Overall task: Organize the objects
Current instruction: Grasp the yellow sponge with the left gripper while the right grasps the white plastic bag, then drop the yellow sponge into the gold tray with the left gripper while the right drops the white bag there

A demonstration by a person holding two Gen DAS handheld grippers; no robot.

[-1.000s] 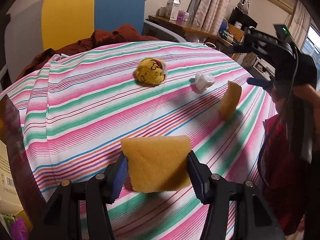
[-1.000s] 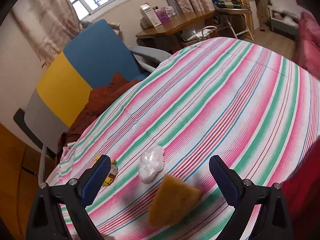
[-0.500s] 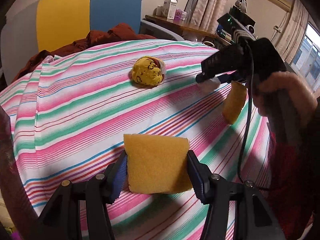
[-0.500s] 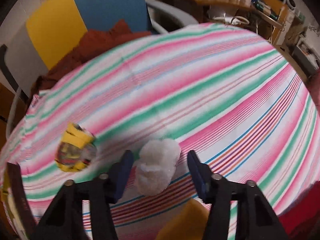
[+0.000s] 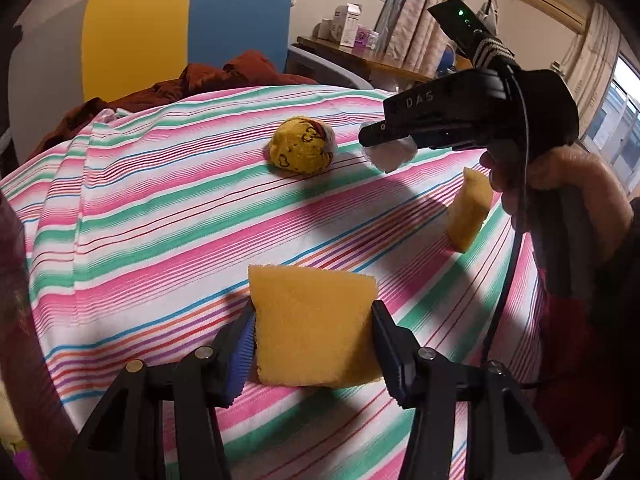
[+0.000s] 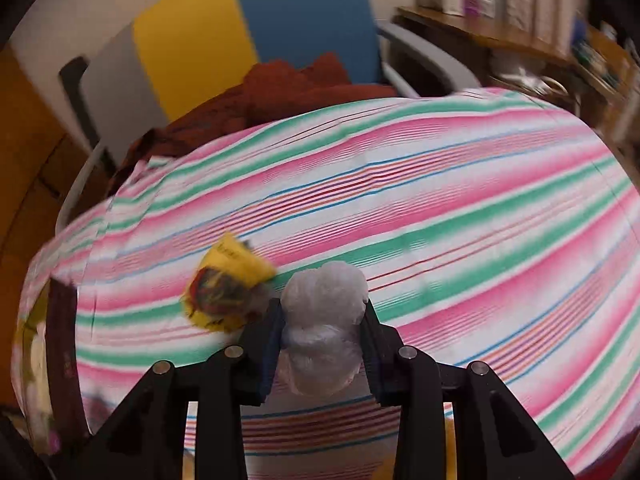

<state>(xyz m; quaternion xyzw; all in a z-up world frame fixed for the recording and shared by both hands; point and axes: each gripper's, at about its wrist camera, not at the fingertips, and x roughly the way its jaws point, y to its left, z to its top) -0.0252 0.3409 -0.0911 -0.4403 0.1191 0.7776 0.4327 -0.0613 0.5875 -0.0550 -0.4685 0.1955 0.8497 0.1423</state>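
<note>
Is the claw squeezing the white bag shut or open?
Shut: the right gripper has both fingers pressed against the white bag.

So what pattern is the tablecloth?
Tablecloth: pink, green and white stripes with thin blue and red lines, clearest in the left wrist view.

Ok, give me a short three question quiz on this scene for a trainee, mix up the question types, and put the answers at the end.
1. True or false: the left gripper is shut on a yellow sponge.
2. Multiple choice: what sits between the fingers of the right gripper? A) the yellow printed ball B) a white crumpled plastic bag C) the second sponge
3. Fill in: the free objects lie on a ____ tablecloth.

Key:
1. True.
2. B.
3. Striped.
</note>
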